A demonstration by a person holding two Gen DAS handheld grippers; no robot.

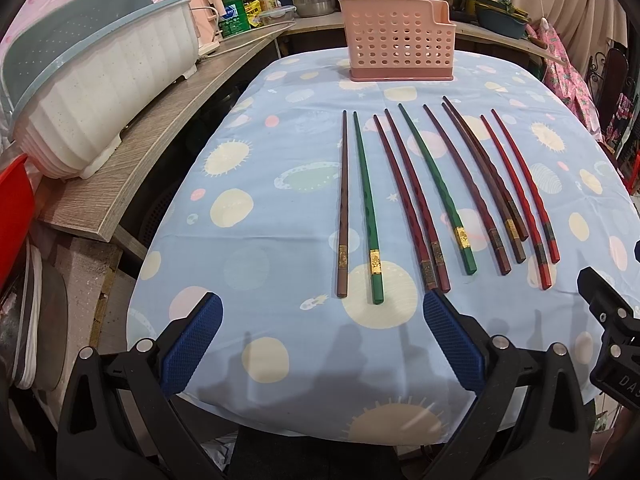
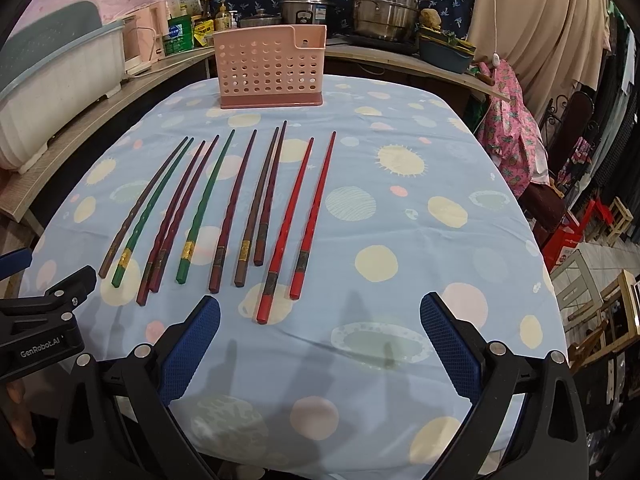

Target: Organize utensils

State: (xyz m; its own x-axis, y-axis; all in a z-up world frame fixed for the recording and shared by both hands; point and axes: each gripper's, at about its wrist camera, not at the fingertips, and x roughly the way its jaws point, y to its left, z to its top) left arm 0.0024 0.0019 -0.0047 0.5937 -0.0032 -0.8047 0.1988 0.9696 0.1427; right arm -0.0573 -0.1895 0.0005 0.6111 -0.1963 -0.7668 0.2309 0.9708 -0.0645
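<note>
Several chopsticks (image 1: 432,200) lie side by side on the blue patterned tablecloth (image 1: 260,184), tips pointing away: brown, green, dark red and bright red. They also show in the right wrist view (image 2: 228,208). A pink perforated utensil holder (image 1: 400,40) stands empty-looking at the table's far edge; it also shows in the right wrist view (image 2: 270,68). My left gripper (image 1: 322,312) is open and empty just short of the chopsticks' thick ends. My right gripper (image 2: 320,314) is open and empty near the bright red pair (image 2: 300,224).
A white and teal dish rack (image 1: 100,92) sits on a wooden shelf (image 1: 160,140) to the left. Pots, bottles and a basin crowd the counter (image 2: 380,4) behind the holder. Stools and a chair (image 2: 580,220) stand right of the table.
</note>
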